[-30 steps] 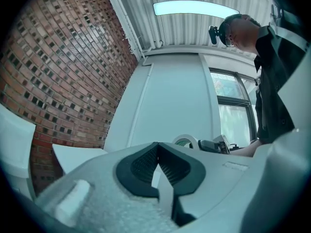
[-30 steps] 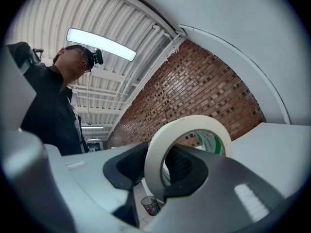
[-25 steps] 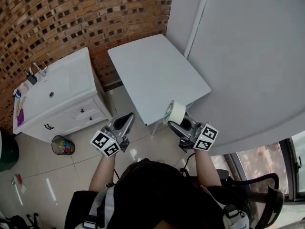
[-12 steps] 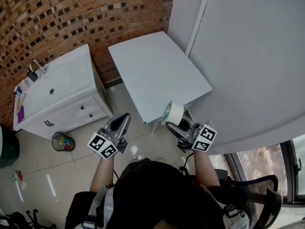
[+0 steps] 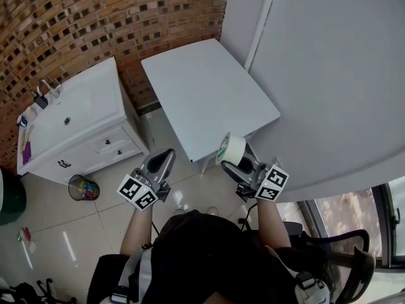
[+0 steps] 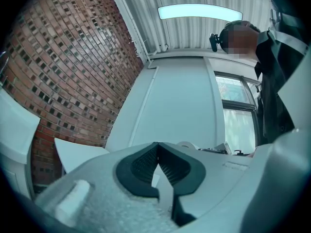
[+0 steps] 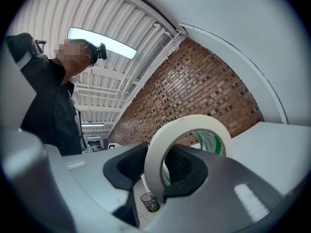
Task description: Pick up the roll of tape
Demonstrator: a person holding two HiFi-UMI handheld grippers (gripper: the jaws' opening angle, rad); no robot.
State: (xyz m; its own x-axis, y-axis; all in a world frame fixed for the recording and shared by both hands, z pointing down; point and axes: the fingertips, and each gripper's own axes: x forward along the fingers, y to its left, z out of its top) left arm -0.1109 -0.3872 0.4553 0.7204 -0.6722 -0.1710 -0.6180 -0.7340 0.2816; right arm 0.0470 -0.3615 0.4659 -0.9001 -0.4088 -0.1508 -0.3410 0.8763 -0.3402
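Already clear of the table [image 5: 209,100], the tape [image 5: 231,149] stood on edge in the right gripper [image 5: 233,163], just off the table's near edge. The pickup itself looked done, with at most a steady hold or a carry left to do. The right gripper's jaws stood partly open, clamped across the wall of the roll. One pad sat against the outside of the ring and the other inside its core, and the roll's upper half rose above them. The left gripper [image 5: 161,162] hung off the table's near-left corner, apart from the tape, its jaws drawn together at the tips with nothing between them.
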